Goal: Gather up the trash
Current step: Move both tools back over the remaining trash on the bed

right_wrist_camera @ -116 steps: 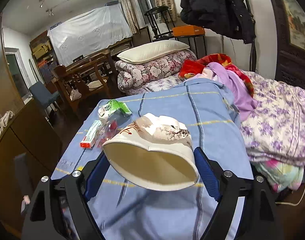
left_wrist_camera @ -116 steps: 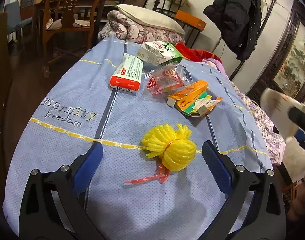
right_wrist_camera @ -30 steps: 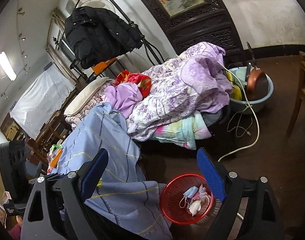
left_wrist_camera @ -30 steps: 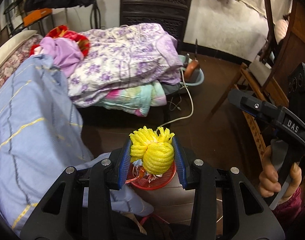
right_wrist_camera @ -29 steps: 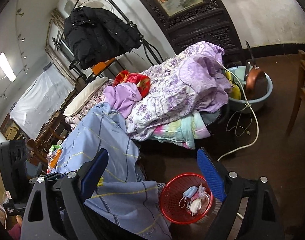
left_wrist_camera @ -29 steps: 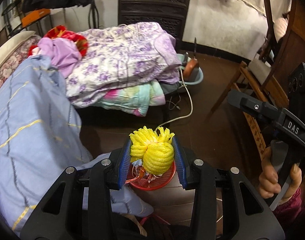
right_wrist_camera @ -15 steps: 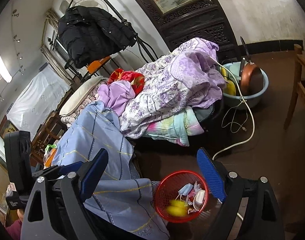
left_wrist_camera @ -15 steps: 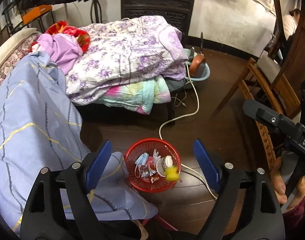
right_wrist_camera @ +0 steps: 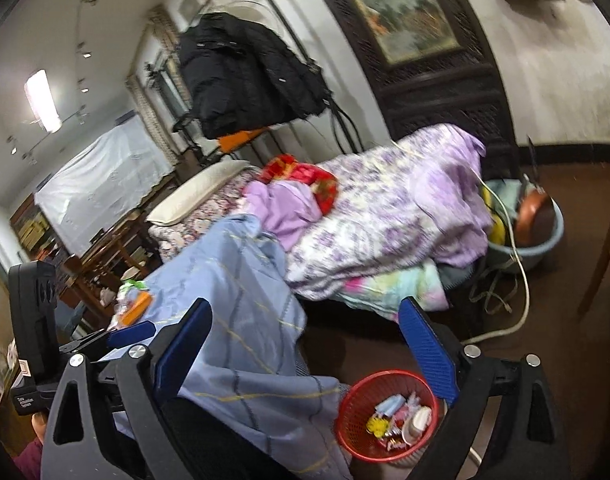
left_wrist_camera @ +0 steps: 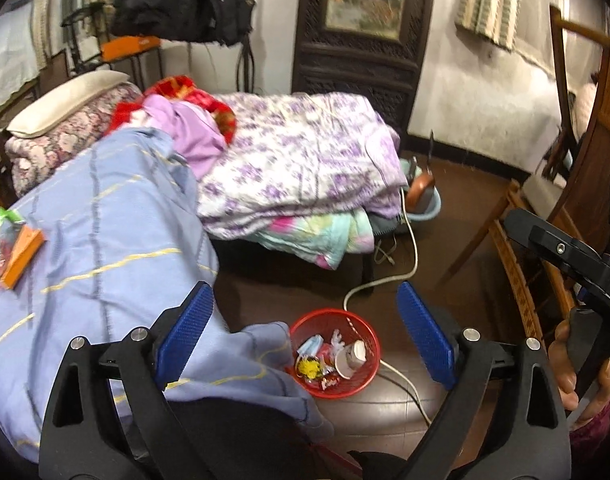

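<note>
The yellow foam net (left_wrist_camera: 309,367), gripped a second ago, now lies in the red basket (left_wrist_camera: 367,380); the left claw (left_wrist_camera: 305,338) has just opened wide, empty, as is the right claw (right_wrist_camera: 305,350).

Yellow foam net (left_wrist_camera: 309,367) is sitting crumpled in the red mesh basket (left_wrist_camera: 361,385) on the floor, below and between the wide-apart jaws.
</note>
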Demonstrator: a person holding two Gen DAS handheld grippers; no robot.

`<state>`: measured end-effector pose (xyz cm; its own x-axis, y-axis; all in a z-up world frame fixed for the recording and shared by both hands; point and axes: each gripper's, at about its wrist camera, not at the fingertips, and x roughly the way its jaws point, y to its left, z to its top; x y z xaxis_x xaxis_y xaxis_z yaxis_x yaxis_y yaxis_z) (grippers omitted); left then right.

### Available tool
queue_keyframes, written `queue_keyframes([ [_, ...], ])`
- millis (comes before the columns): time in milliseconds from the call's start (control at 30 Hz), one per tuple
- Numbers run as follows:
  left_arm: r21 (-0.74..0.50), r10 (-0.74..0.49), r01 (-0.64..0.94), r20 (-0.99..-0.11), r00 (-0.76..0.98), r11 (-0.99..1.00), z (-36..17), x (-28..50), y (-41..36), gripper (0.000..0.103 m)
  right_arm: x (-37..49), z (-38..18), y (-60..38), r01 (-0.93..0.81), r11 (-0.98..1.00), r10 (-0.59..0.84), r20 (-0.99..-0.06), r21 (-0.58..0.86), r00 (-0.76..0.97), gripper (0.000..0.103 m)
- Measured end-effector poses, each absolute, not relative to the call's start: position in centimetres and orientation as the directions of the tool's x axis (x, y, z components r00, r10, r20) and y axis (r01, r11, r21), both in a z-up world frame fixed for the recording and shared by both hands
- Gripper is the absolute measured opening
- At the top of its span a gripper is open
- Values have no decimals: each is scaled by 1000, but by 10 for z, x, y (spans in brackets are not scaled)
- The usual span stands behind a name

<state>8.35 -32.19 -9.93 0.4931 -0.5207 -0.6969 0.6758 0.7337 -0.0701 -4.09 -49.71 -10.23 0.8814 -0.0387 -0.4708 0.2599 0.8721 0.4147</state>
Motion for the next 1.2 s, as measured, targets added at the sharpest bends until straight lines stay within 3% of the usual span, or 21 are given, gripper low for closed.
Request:
queue_keyframes([
  [300, -87, -538, 611, -582, 610, 787, -52, 63, -245, 95, -39, -41, -427, 131, 934, 17, -406, 332, 914, 97],
  [600, -151, -515, 515, -500, 697, 844, -33, 66, -161, 96, -15, -14, -352, 29, 966, 89, -434, 258, 896, 97],
  [933, -247, -342, 242, -553, 760, 938, -78, 137, -40, 96, 64, -51, -270, -54, 967, 193, -575, 250, 795, 97],
  [1200, -293, -221, 37, -626, 748, 955, -120, 202, 45, 96, 136, -103, -223, -46, 981, 159, -638, 191, 754, 97],
])
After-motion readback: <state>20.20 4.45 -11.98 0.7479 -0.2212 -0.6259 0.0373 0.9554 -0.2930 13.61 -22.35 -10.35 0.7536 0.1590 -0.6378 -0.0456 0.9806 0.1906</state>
